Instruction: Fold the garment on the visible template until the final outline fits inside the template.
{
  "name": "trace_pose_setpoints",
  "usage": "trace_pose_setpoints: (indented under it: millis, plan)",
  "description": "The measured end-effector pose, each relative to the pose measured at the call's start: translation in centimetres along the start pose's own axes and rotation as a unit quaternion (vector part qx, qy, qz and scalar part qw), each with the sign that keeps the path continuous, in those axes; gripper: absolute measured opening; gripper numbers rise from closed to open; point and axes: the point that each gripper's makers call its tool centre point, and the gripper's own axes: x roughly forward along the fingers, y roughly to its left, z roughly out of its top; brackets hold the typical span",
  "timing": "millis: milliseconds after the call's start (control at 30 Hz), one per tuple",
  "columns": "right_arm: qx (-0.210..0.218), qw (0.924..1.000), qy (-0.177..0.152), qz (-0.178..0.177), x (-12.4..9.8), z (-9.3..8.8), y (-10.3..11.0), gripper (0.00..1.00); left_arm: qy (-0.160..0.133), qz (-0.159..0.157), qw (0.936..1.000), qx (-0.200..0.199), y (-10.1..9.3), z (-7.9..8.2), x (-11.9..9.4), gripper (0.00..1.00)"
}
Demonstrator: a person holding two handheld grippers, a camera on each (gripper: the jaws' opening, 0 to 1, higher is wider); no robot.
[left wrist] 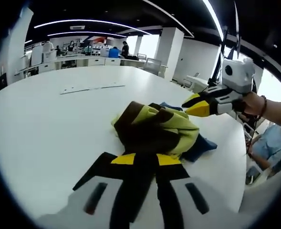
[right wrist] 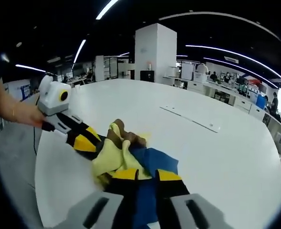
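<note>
1. Left gripper (left wrist: 141,159): jaws drawn close, yellow tips at the near edge of the garment (left wrist: 155,130); whether cloth is pinched, cannot tell.
2. Right gripper (right wrist: 141,174): jaws narrow, tips sunk into the blue folds; grip itself hidden.
3. Garment, crumpled heap of yellow, brown and blue, lies on the white table (left wrist: 49,124) between both grippers.
4. Beyond it, thin template lines (left wrist: 92,88) on the tabletop, well apart from the heap.
5. Far back: desks, white pillar (right wrist: 154,52).

White table (left wrist: 45,124) w/ tape strip (left wrist: 92,88); white pillar (right wrist: 154,52), desks (left wrist: 83,59) + ceiling light strips (left wrist: 83,23) in bkgd.
</note>
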Motion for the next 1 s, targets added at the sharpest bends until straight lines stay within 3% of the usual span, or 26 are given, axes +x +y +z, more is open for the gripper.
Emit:
trace_pose_setpoints:
  millis: [500, 700, 800, 1000]
  plan:
    - [-0.038, 0.9990, 0.021, -0.001, 1.1, -0.8, -0.2, 0.00, 0.008, 0.011, 0.9999, -0.003, 0.4, -0.4, 0.4, 0.00]
    - [-0.033, 0.9993, 0.016, -0.010, 0.6, -0.4, -0.6, 0.00, 0.006, 0.005, 0.9998, -0.016, 0.3, -0.1, -0.1, 0.00]
    - [-0.031, 0.9993, 0.009, -0.017, 0.1, 0.1, -0.9, 0.00, 0.004, 0.014, 0.9998, -0.017, 0.6, 0.5, -0.9, 0.00]
    - [-0.030, 0.9985, -0.003, -0.045, -1.4, 1.4, -2.3, 0.00, -0.017, 0.067, 0.9973, 0.024, 2.5, 3.4, -3.3, 0.00]
